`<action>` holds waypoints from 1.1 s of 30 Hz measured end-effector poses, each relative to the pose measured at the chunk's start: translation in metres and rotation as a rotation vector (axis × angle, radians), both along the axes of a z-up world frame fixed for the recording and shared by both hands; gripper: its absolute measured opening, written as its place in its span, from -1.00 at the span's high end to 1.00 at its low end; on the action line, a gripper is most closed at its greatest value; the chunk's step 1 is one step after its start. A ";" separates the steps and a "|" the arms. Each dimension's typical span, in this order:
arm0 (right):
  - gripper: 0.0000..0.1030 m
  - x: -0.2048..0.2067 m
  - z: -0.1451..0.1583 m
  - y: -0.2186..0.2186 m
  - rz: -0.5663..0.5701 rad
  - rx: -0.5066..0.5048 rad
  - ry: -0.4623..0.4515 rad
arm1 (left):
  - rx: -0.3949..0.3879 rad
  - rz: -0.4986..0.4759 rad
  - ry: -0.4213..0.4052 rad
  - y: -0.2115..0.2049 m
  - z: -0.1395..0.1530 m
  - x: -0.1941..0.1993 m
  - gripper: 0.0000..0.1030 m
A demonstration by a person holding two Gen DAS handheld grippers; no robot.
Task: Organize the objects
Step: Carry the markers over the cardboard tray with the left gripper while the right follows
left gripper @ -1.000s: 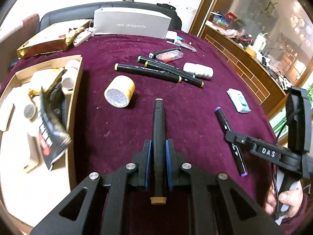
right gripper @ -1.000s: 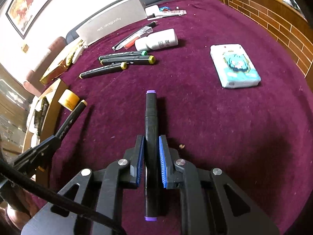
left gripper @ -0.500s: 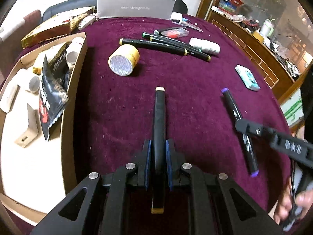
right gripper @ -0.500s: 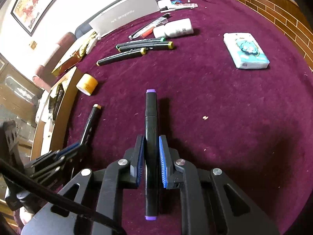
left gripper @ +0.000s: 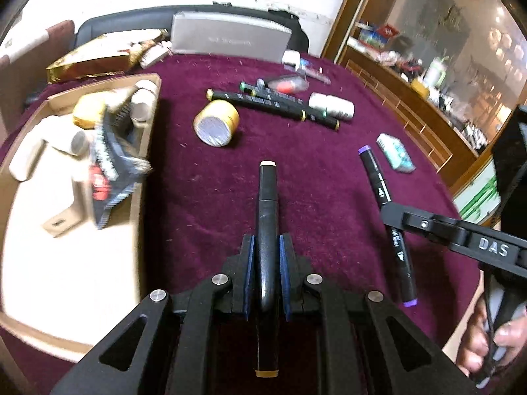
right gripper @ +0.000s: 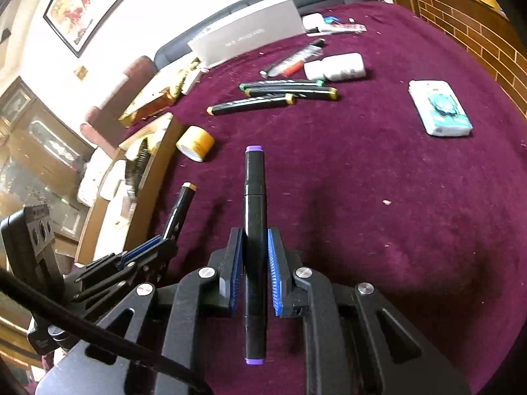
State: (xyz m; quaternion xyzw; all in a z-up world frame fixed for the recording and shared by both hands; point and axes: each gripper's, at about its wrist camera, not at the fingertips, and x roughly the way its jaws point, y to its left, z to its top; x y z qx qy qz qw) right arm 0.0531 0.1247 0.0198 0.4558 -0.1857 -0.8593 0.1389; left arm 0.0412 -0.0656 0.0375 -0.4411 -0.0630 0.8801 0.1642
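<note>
Broadly, a round desk under maroon cloth, largest thing in view, dropping away at a curved rim on the right side near a brick-pattern wooden partition. At the far edge, a grey box with pale lettering too blurred to read. Along the left edge, a shallow cardboard tray crowded with pale tubes and a black packet with white and red print, illegible. Beyond mid-desk, a cluster of three black markers, a white bottle lying just behind them, a yellow tape roll on its side just beside the tray, a small tissue pack alone toward the right rim. Open cloth between the tape roll, the tissue pack and the near edge.

Left hand-held gripper clamped on a black marker with tan caps, lifted above the cloth. Right hand-held gripper, "DAS" embossed on its arm, closed likewise on a black marker with purple caps. The two markers well apart, side by side.
</note>
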 end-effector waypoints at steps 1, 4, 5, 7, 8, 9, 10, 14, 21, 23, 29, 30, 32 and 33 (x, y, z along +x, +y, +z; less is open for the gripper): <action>0.75 0.001 0.004 -0.003 0.006 -0.002 0.010 | 0.015 0.007 0.007 -0.006 0.005 0.004 0.77; 0.75 0.004 0.018 -0.012 0.028 -0.013 0.033 | 0.058 0.037 0.035 -0.029 0.020 0.015 0.77; 0.75 0.004 0.024 -0.018 0.043 -0.019 0.042 | 0.067 0.050 0.042 -0.036 0.024 0.017 0.77; 0.75 0.004 0.031 -0.027 0.068 -0.028 0.052 | 0.084 0.092 0.056 -0.060 0.033 0.021 0.77; 0.75 0.002 0.036 -0.035 0.088 -0.035 0.056 | 0.086 0.109 0.062 -0.069 0.035 0.023 0.77; 0.75 0.001 0.039 -0.041 0.103 -0.039 0.058 | 0.086 0.137 0.072 -0.082 0.038 0.024 0.77; 0.75 -0.001 0.041 -0.048 0.120 -0.043 0.058 | 0.085 0.158 0.078 -0.091 0.040 0.024 0.77; 0.75 -0.012 0.048 -0.081 0.187 -0.060 0.053 | 0.089 0.261 0.091 -0.137 0.041 0.023 0.77; 0.75 -0.035 0.044 -0.146 0.288 -0.068 0.016 | 0.017 0.365 0.074 -0.188 0.027 0.008 0.77; 0.75 -0.043 0.040 -0.164 0.311 -0.069 -0.001 | -0.005 0.377 0.062 -0.197 0.020 0.004 0.77; 0.74 -0.069 0.017 -0.215 0.355 -0.051 -0.070 | -0.041 0.384 0.021 -0.215 0.002 -0.012 0.77; 0.74 -0.072 0.013 -0.221 0.354 -0.037 -0.075 | -0.041 0.382 0.016 -0.218 0.000 -0.014 0.77; 0.74 -0.080 0.007 -0.233 0.351 -0.004 -0.081 | -0.051 0.377 0.002 -0.221 -0.002 -0.019 0.77; 0.74 -0.083 0.005 -0.235 0.348 0.009 -0.084 | -0.054 0.374 -0.006 -0.222 -0.004 -0.022 0.77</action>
